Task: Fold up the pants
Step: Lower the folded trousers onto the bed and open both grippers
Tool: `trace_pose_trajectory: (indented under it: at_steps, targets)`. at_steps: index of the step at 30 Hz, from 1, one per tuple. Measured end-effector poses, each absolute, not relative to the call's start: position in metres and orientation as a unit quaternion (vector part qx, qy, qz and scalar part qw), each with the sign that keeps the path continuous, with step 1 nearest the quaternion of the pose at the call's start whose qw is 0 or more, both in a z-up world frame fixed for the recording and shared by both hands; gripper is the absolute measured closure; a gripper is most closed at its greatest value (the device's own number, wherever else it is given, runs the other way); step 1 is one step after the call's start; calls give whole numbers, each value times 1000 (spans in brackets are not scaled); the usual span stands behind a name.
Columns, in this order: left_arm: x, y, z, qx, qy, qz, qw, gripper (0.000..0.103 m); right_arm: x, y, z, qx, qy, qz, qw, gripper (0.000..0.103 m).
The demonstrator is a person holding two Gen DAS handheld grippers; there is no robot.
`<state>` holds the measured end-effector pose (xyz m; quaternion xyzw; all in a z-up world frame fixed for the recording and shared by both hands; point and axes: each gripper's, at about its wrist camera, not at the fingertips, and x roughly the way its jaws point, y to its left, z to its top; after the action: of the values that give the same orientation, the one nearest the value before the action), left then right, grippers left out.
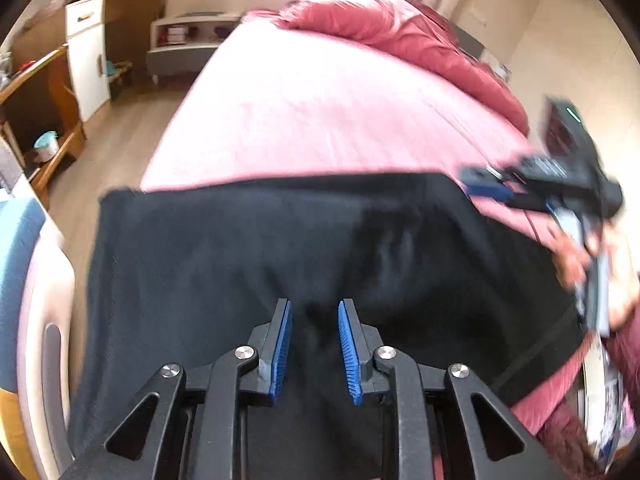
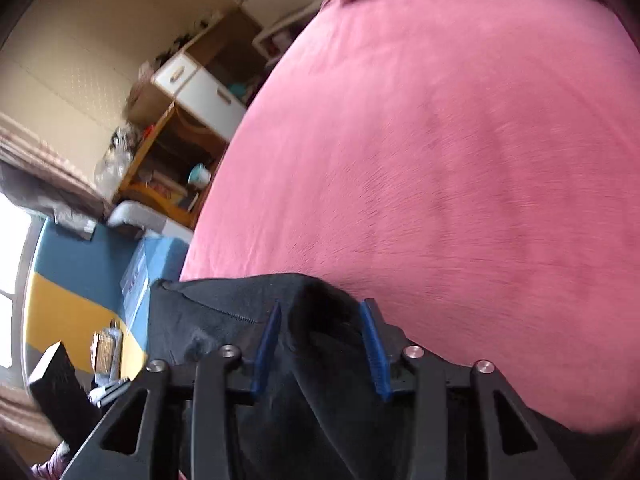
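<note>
Black pants [image 1: 240, 260] lie spread across the near end of a pink bed [image 1: 320, 112], with one end hanging over the bed's left edge. My left gripper [image 1: 315, 344] hangs low over the middle of them. Its blue pads stand apart, with dark cloth below and between them and no visible pinch. My right gripper [image 2: 320, 344] sits at the pants' [image 2: 224, 320] far edge. A raised ridge of cloth stands loose between its open pads. In the left wrist view, the right gripper [image 1: 482, 182] reaches in from the right, held by a hand [image 1: 616, 280].
A red duvet [image 1: 400, 32] is bunched at the far end of the bed. Wooden shelves and a white cabinet [image 1: 86, 52] stand along the left wall, across a strip of wood floor [image 1: 120, 140]. A white rounded piece of furniture [image 1: 40, 320] sits close at the near left.
</note>
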<state>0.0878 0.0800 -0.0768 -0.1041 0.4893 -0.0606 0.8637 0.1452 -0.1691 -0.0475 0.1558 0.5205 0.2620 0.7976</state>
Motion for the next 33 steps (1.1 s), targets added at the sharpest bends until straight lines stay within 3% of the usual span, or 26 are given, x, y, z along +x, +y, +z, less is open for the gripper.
trace_pose_trajectory:
  at_steps: [4,6,12,15,21,25,27,33]
  targets:
    - [96,85,-73,-103,478,-48,871,79,114,-194,-28,132,506,251,815,66]
    - [95,83,-74,-84,475,-44,875,78,102,-197,-21,109,505,254,817,80]
    - [99,90,-97,-54,508,16,859,78,85,-187,-46,32,532,222,817,81]
    - [101,100,-109,-57,514,43,855,74,99,-180,-62,5,529,169,832,88]
    - [107,103,-107,-69,516,56,852,74,105,-176,-59,12,512,139,848,87]
    - [94,93,-95,-61,503,52,860,73,91,-190,-50,43,507,135,850,81]
    - [83,87,-87,-61,492,41,868,72,77,-206,-45,60,502,128,853,74]
    - [64,53,-71,-60,474,-24,878,72,27,-298,-37,166,493,83,850,73]
